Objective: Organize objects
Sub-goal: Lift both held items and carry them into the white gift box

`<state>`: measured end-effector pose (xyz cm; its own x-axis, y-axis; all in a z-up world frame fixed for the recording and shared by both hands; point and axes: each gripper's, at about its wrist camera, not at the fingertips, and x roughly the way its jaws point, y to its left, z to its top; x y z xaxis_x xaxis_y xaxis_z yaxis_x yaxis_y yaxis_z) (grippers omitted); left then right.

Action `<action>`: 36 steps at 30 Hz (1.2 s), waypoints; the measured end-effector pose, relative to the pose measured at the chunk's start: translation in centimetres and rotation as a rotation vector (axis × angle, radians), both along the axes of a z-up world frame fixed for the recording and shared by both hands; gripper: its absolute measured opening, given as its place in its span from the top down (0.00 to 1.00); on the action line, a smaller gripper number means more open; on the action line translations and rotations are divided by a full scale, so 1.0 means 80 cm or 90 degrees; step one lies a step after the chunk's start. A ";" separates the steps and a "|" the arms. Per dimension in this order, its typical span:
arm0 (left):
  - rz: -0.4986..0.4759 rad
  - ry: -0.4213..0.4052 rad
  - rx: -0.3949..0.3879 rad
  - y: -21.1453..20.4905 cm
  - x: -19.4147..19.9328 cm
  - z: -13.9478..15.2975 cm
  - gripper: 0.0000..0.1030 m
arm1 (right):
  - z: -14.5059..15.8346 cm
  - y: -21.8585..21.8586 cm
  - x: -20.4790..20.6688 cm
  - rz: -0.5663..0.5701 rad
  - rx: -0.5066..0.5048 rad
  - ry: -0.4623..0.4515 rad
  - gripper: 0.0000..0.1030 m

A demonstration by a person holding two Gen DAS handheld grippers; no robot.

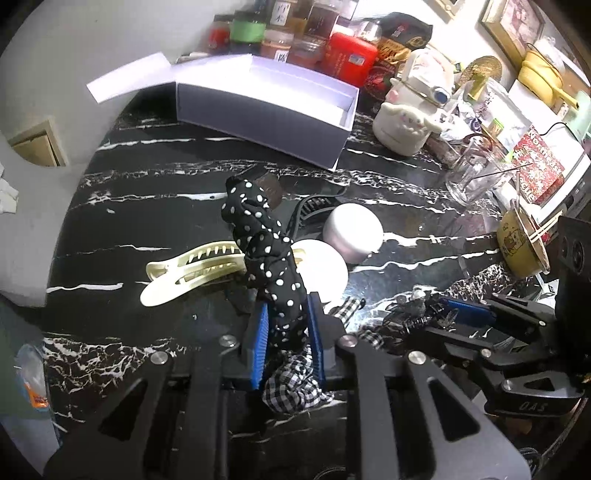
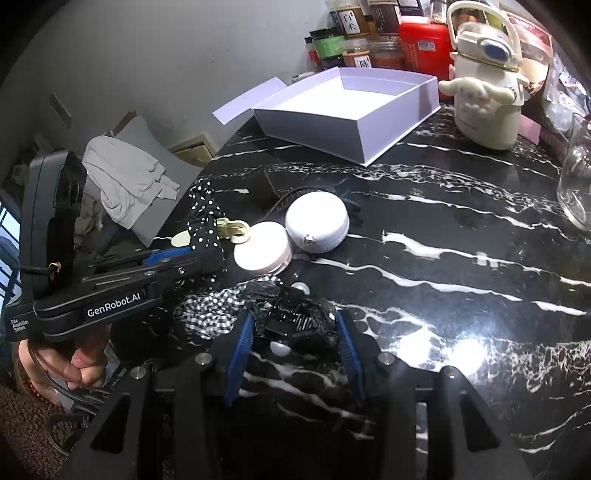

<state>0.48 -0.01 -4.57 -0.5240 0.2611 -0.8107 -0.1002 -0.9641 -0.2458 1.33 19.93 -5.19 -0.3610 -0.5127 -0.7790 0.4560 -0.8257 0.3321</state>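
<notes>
Left wrist: jaws clamp the polka-dot scrunchie (image 1: pixel 275 284) upright between them (right jaws (image 2: pixel 295 328) grip a black lace clip (image 2: pixel 291 314)).

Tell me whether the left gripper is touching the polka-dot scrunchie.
Touching. The left wrist view shows the left gripper with both blue pads pressed against the polka-dot scrunchie.

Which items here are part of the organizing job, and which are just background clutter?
Job: polka-dot scrunchie in left gripper; black lace clip in right gripper; cream claw clip; open white box.

Clutter: spice jars, drinking glass.
</notes>
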 end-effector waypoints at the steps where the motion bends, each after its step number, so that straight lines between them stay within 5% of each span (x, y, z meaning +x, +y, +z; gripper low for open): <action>1: 0.001 0.003 0.001 0.000 0.002 0.002 0.82 | 0.002 0.001 0.003 0.000 -0.001 0.005 0.55; 18: -0.020 0.086 -0.042 0.018 0.029 0.056 0.82 | 0.042 0.014 0.029 0.000 -0.020 0.088 0.56; 36: -0.044 0.097 -0.100 0.038 -0.056 0.080 0.82 | 0.067 0.008 -0.059 0.022 0.009 0.115 0.56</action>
<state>-3.97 2.99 1.85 -0.6290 0.1773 -0.7569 -0.1919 -0.9789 -0.0699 -3.36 20.53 0.18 -0.4779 -0.5169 -0.7102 0.5359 -0.8122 0.2305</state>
